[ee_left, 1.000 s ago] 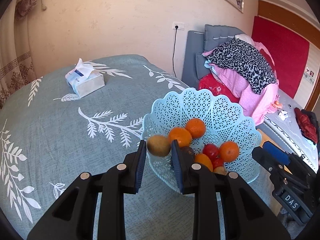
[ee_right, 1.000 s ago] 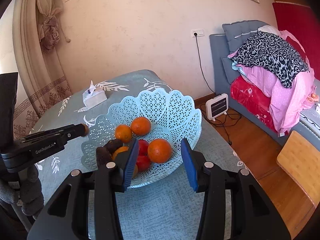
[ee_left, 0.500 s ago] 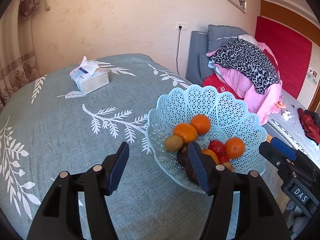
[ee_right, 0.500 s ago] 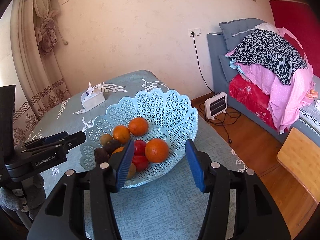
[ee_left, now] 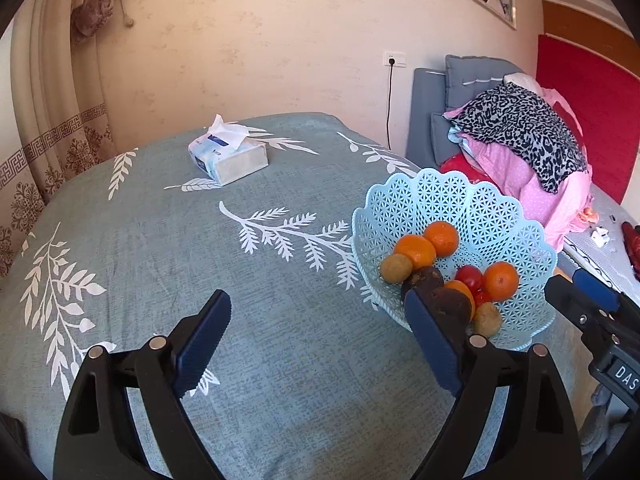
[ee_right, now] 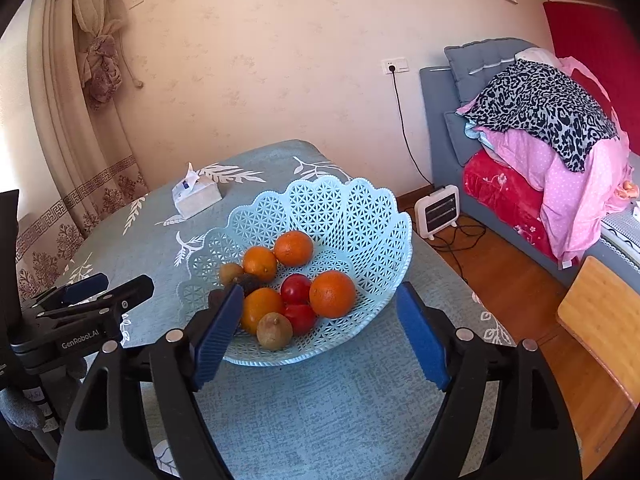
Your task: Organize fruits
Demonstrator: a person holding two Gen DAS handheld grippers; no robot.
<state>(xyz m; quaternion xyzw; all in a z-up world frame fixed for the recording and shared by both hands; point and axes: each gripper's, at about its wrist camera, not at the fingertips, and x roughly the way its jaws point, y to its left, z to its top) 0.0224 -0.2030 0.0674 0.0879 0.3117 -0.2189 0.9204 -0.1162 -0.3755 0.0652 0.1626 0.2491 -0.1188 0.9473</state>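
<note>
A pale blue lattice fruit basket (ee_left: 516, 220) (ee_right: 360, 216) stands on the table near its right edge. It holds several oranges (ee_right: 332, 294), red tomatoes (ee_right: 295, 288), two kiwis (ee_left: 396, 268) (ee_right: 274, 330) and dark fruits (ee_left: 452, 304). My left gripper (ee_left: 320, 340) is open and empty, above the tablecloth left of the basket. My right gripper (ee_right: 320, 334) is open and empty, just in front of the basket's near rim. The left gripper also shows in the right wrist view (ee_right: 92, 292).
A tissue box (ee_left: 228, 158) (ee_right: 196, 196) lies at the far side of the teal leaf-print tablecloth (ee_left: 160, 248). A sofa piled with clothes (ee_right: 540, 132), a small heater (ee_right: 438, 210) and a wooden stool (ee_right: 600, 320) stand to the right. Curtains hang at left.
My left gripper let go of the kiwi into the basket, opened wide and drew back to the left. My right gripper opened wider and pulled back slightly.
</note>
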